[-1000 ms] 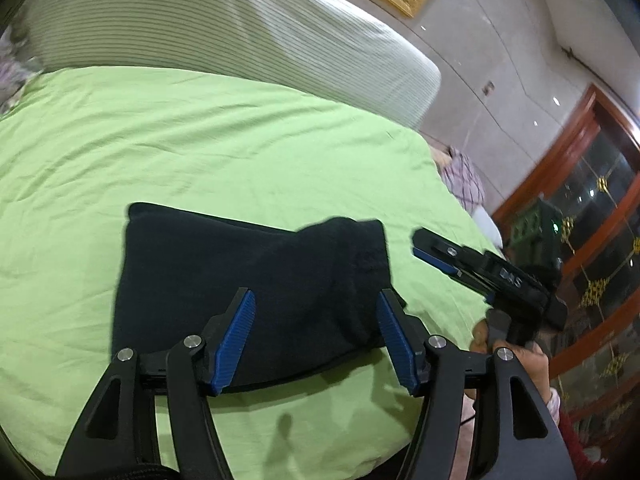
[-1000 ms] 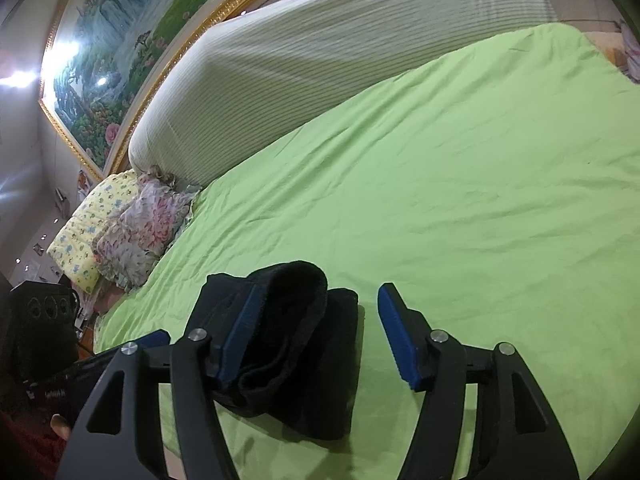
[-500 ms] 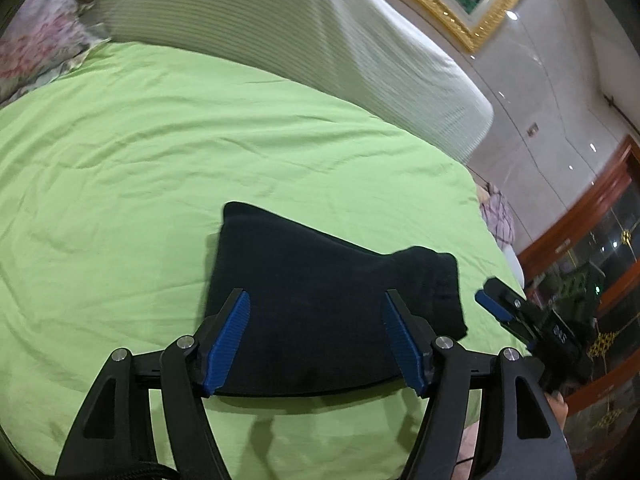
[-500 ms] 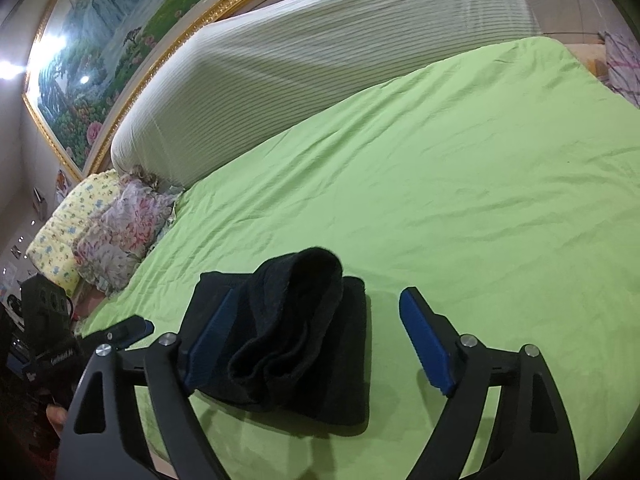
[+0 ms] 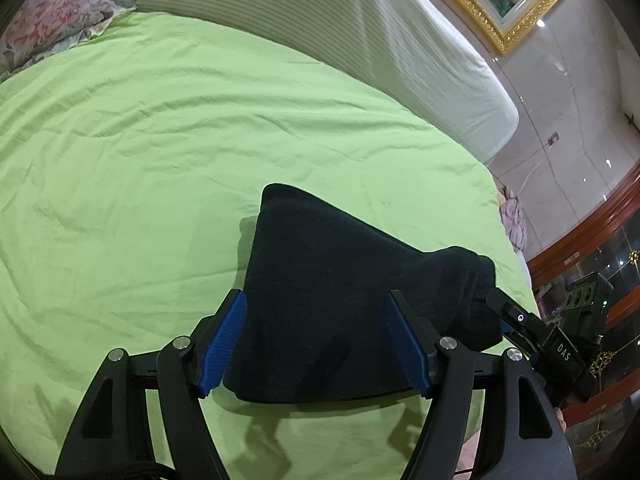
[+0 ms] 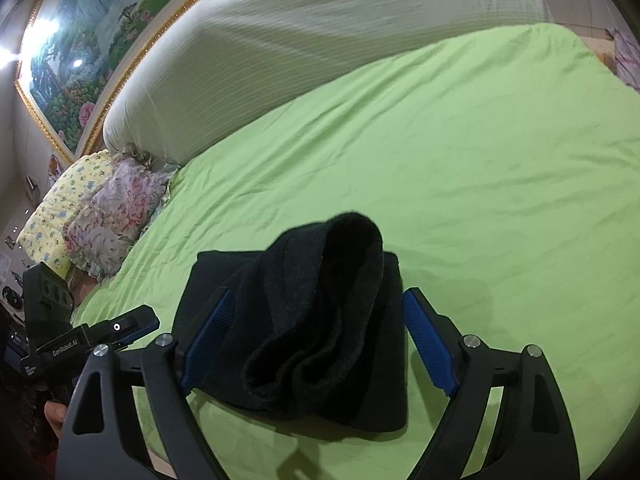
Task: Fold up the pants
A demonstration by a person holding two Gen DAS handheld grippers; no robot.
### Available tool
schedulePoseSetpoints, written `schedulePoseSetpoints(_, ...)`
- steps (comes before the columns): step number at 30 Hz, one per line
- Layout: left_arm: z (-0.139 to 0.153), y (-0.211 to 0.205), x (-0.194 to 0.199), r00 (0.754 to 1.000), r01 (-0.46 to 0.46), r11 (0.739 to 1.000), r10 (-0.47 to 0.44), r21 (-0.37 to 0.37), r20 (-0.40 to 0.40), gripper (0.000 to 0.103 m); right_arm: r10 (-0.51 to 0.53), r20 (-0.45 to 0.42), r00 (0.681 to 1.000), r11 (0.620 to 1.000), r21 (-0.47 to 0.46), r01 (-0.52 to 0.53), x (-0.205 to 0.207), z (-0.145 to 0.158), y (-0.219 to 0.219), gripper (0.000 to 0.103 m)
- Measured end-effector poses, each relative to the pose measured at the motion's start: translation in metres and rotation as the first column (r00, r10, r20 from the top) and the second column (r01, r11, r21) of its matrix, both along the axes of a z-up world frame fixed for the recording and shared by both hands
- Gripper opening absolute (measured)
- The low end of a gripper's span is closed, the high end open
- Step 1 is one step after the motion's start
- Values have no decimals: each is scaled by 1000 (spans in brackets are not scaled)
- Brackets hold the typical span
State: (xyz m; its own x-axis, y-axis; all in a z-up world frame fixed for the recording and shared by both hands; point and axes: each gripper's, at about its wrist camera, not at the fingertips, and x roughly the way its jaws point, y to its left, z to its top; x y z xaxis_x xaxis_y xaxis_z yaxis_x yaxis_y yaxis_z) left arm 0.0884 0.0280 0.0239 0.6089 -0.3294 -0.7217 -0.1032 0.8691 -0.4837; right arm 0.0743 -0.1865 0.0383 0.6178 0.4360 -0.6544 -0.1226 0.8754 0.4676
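Pants of dark, fleecy black fabric lie folded into a compact bundle on the bed's light green sheet, near its edge. Your left claw hangs above the bundle with both blue-padded fingers spread wide apart, gripping nothing. Your right claw hovers over the same bundle, its fingers likewise spread and empty. In the right wrist view, a thick rolled end of the pants rises above the flat folded layers. A white ribbed bolster runs along the far side of the bed, and floral pillows lie beside it.
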Motion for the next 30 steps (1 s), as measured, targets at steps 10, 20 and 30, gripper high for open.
schedulePoseSetpoints(10,-28,4,15,997,8,1000,-9,-16,-71,72,-56,-23,998,993,-104,54,-9,-22,-17,84)
schedulePoseSetpoints(20,-51,1,30,994,19,1000,-21,-16,-112,72,-13,-32,999,1000,12,13,-14,-29,-28,57)
schedulePoseSetpoints(30,-70,-2,47,989,37,998,-43,-42,-140,74,11,-89,996,980,197,7,-9,-49,-39,58)
